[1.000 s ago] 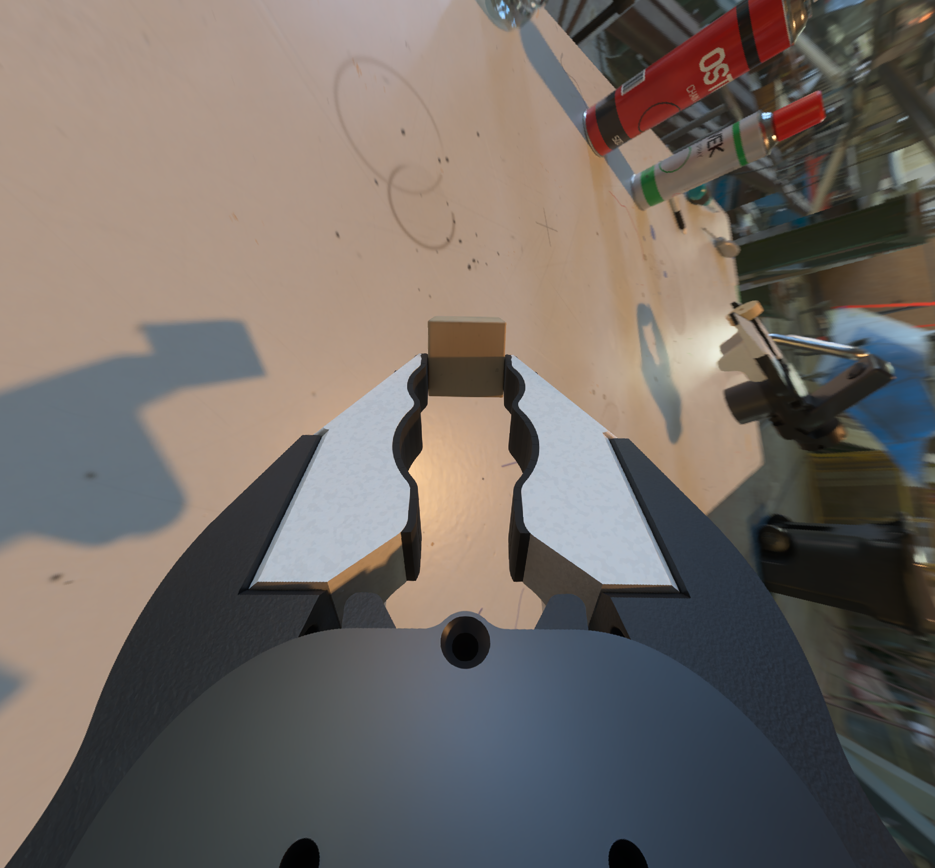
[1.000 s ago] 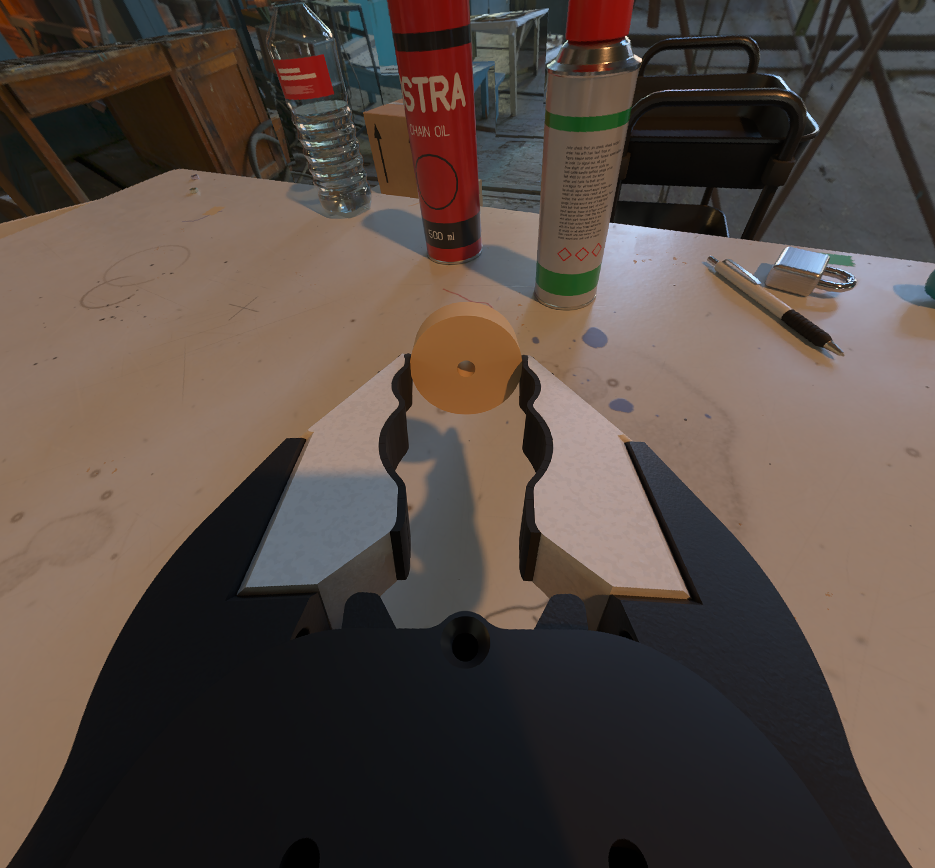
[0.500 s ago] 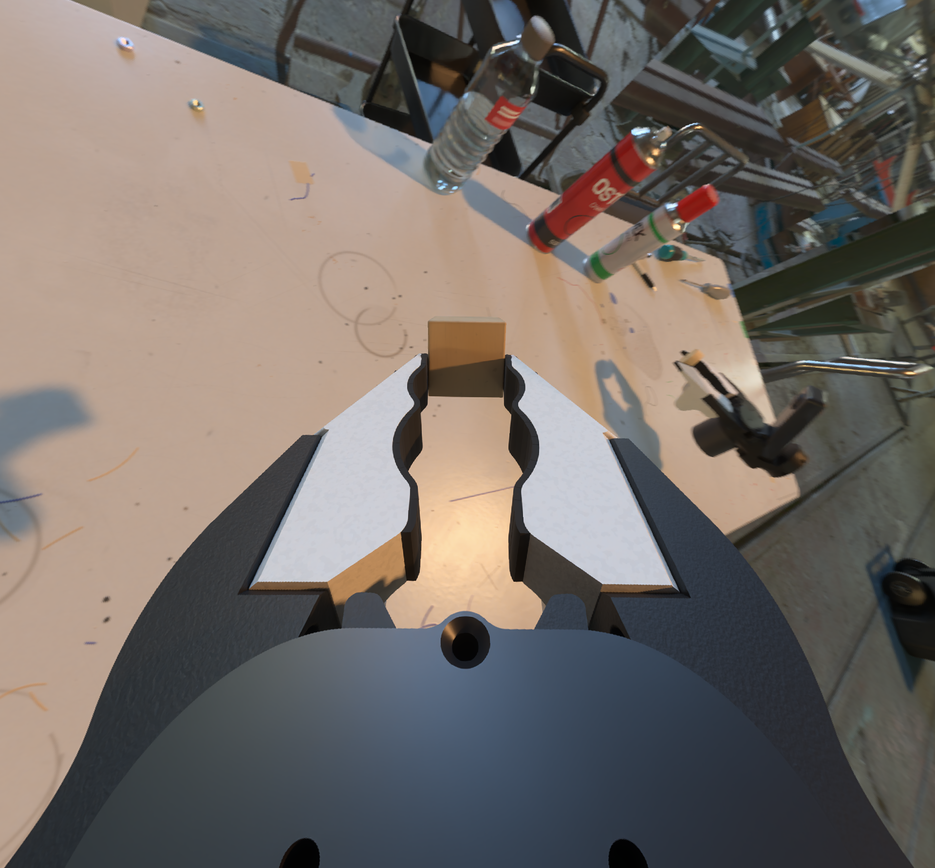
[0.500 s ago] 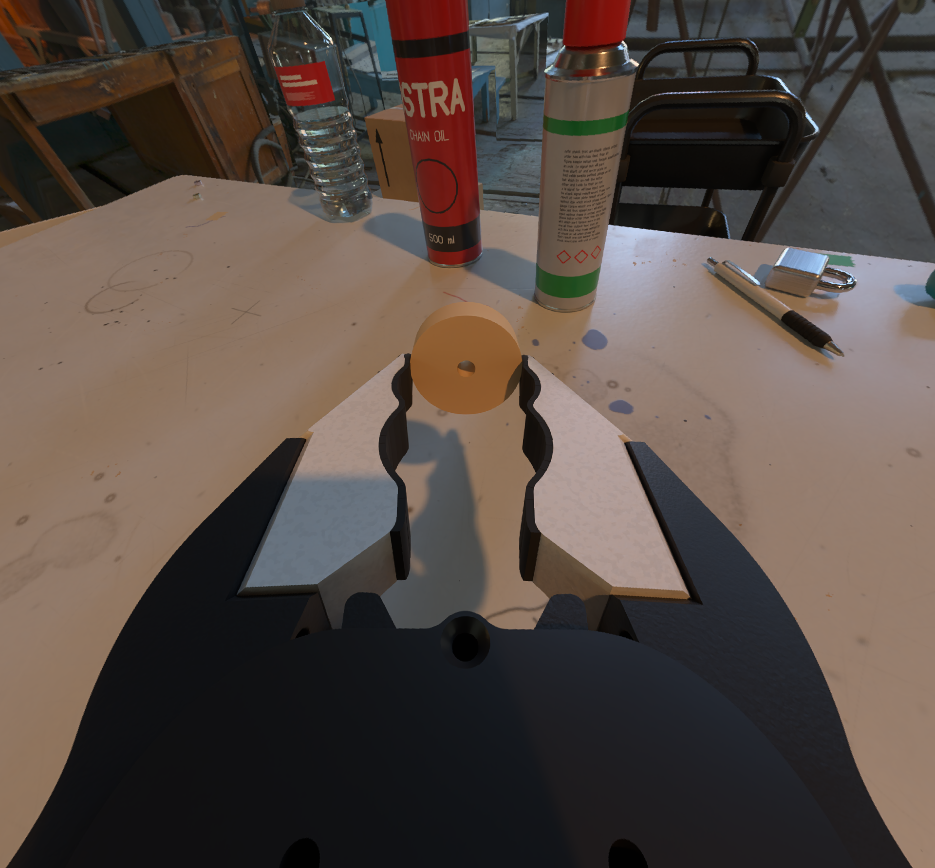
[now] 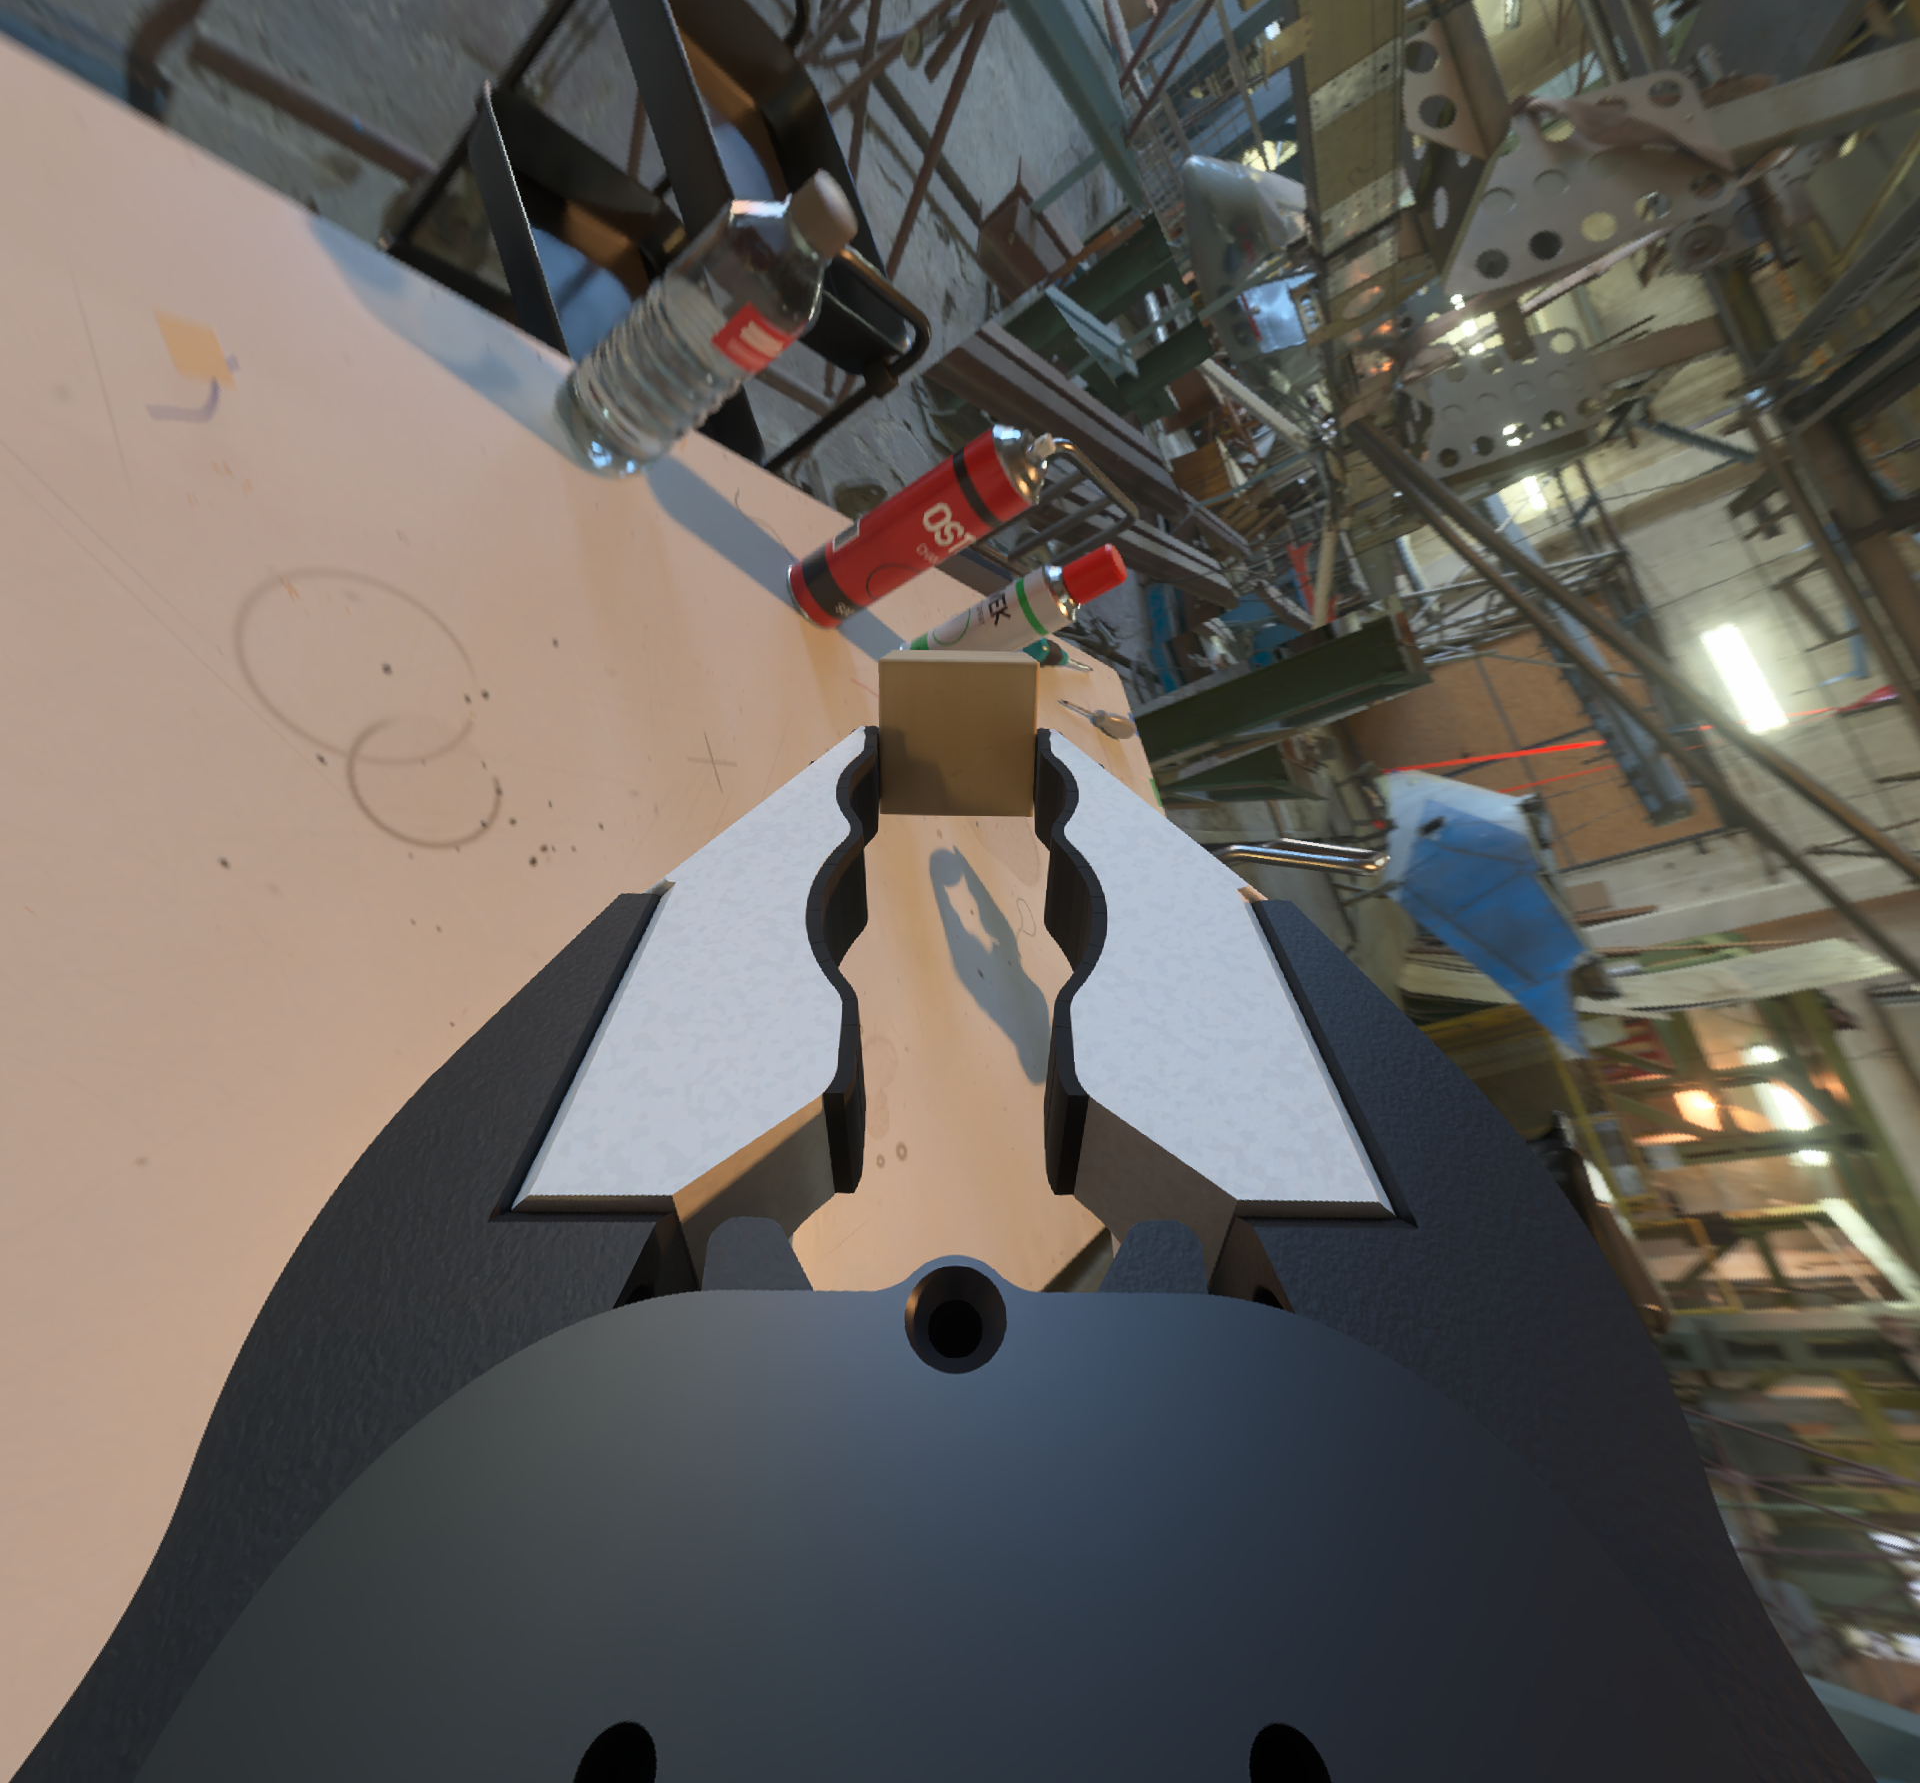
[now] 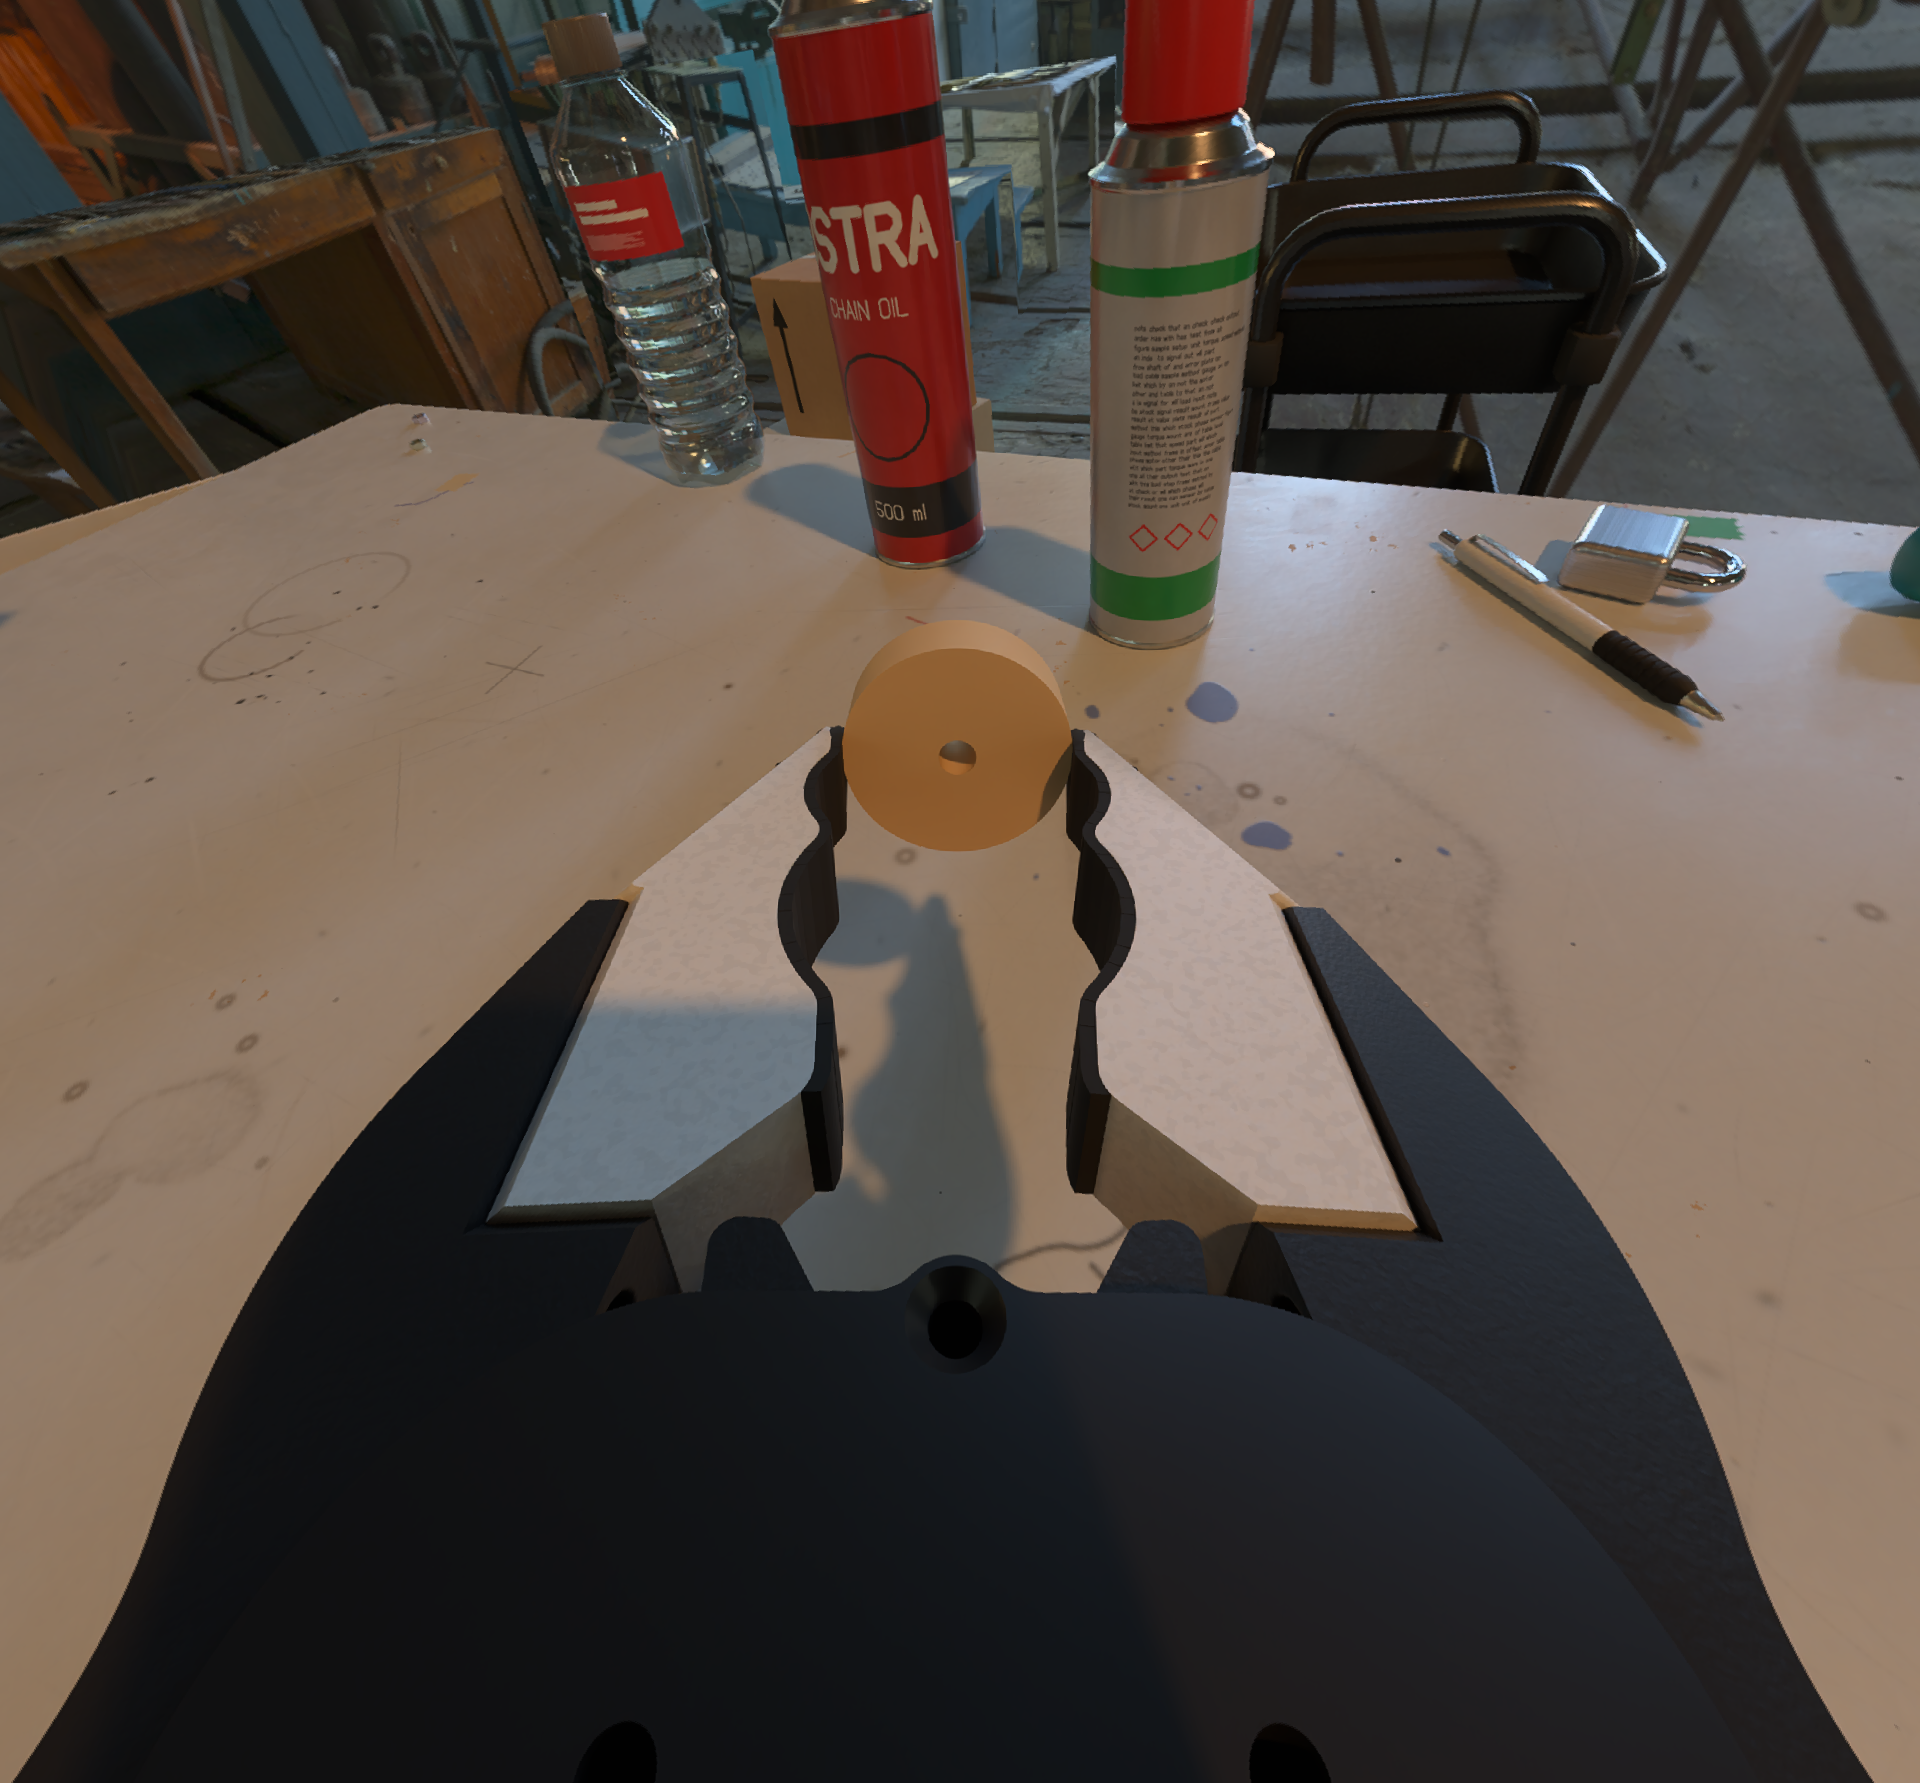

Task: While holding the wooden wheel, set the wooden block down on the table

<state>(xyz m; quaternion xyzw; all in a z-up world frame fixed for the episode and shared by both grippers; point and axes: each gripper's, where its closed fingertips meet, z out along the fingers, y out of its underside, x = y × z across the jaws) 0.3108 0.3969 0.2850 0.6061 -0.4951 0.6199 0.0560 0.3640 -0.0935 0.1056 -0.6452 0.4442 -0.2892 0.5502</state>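
My left gripper [image 5: 956,772] is shut on the wooden block [image 5: 956,736], a small tan cube held between the fingertips above the pale table [image 5: 260,902]; the view is tilted and looks along the table towards its far edge. My right gripper [image 6: 956,777] is shut on the wooden wheel [image 6: 954,736], a round tan disc with a small centre hole, held a little above the table [image 6: 416,850]. The other gripper shows in neither view.
A water bottle [image 6: 655,279], a red spray can [image 6: 883,279] and a silver spray can with green bands [image 6: 1174,351] stand at the table's far edge. A pen [image 6: 1579,627] and a padlock [image 6: 1642,554] lie at right. A black cart [image 6: 1444,279] stands behind.
The left gripper has lifted and tilted up with the block, so its view now takes in the table's far edge and the workshop. The right gripper rose slightly with the wheel.
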